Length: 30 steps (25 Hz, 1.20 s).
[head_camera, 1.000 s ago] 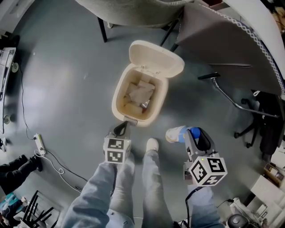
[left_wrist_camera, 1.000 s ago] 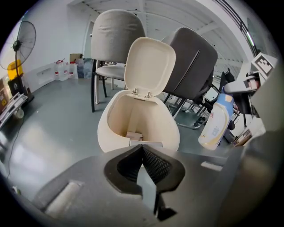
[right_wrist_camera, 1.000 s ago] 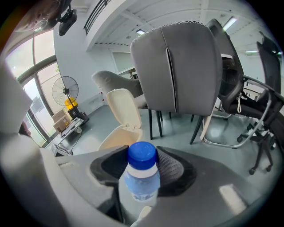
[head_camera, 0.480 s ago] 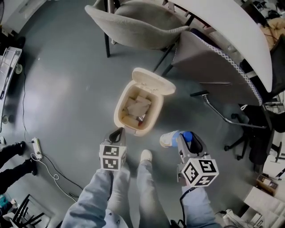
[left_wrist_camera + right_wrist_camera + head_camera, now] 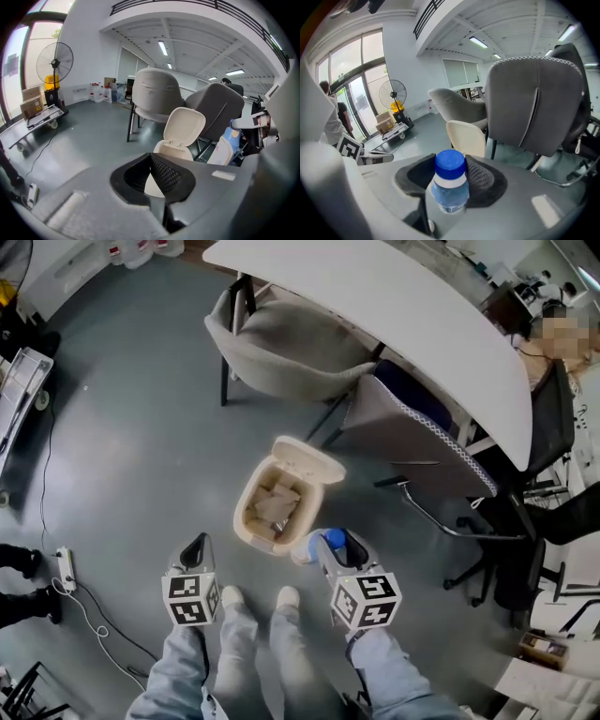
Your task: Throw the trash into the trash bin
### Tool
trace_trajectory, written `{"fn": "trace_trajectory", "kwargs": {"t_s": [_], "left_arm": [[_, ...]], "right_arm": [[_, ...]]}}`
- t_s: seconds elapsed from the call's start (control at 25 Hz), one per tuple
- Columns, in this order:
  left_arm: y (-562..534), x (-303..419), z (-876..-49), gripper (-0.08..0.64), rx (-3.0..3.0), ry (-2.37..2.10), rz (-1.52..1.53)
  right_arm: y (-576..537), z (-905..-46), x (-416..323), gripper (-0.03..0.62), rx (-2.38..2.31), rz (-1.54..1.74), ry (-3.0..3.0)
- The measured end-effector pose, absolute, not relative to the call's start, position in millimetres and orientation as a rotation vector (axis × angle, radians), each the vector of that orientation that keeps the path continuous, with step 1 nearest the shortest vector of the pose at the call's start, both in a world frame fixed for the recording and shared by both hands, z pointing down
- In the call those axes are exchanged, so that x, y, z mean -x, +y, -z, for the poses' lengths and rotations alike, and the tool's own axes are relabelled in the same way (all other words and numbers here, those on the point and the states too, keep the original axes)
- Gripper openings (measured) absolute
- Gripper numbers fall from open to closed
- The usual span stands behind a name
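- Holding the trash: right gripper [image 5: 328, 552], jaws set wide and pressed on a clear plastic bottle [image 5: 450, 190] with a blue cap, neck pointing away from the person.
- Bottle's place: above the floor, just beside the near right corner of the trash bin [image 5: 240, 524], outside its opening.
- Trash bin: beige, standing on the grey floor [image 5: 141, 427], hinged lid [image 5: 307, 458] tipped back and open, crumpled paper scraps [image 5: 274, 507] inside.
- Left gripper [image 5: 195, 547]: jaws drawn together at the tips, nothing between them, near the bin's left side.
- Person: two legs in jeans, pale shoes [image 5: 231, 597] just short of the bin.
- Beyond the bin: grey chair [image 5: 291, 348], white table [image 5: 403, 324].
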<state>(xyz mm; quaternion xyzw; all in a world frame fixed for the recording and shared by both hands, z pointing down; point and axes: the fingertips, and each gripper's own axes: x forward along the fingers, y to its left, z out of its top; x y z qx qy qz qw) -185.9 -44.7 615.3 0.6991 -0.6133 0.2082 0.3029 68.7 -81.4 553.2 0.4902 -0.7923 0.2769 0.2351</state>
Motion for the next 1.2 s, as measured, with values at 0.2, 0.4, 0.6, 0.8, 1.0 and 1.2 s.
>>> {"fn": "trace_trajectory", "kwargs": {"t_s": [0.2, 0.4, 0.6, 0.8, 1.0, 1.2], "left_arm": [[-38, 209, -618, 0.009, -1.793, -1.674, -0.524], [-20, 237, -630, 0.009, -1.724, -1.713, -0.509], [-7, 264, -635, 0.009, -1.674, -1.742, -0.505], [-2, 284, -642, 0.009, -1.61, -1.793, -0.465], [1, 286, -652, 0.009, -1.574, -1.799, -0.451], [2, 282, -660, 0.009, -1.568, -1.779, -0.461]], "right_arm": [[-104, -564, -39, 0.198, -1.293, -0.738, -2.204], [-128, -608, -5, 0.198, -1.264, -0.72, -2.205], [-149, -661, 22, 0.198, -1.229, -0.665, -2.189], [-164, -701, 37, 0.198, -1.174, -0.642, -2.156], [-171, -722, 41, 0.198, -1.132, -0.633, -2.131], [-181, -739, 33, 0.265, -1.159, -0.653, -2.075]]}}
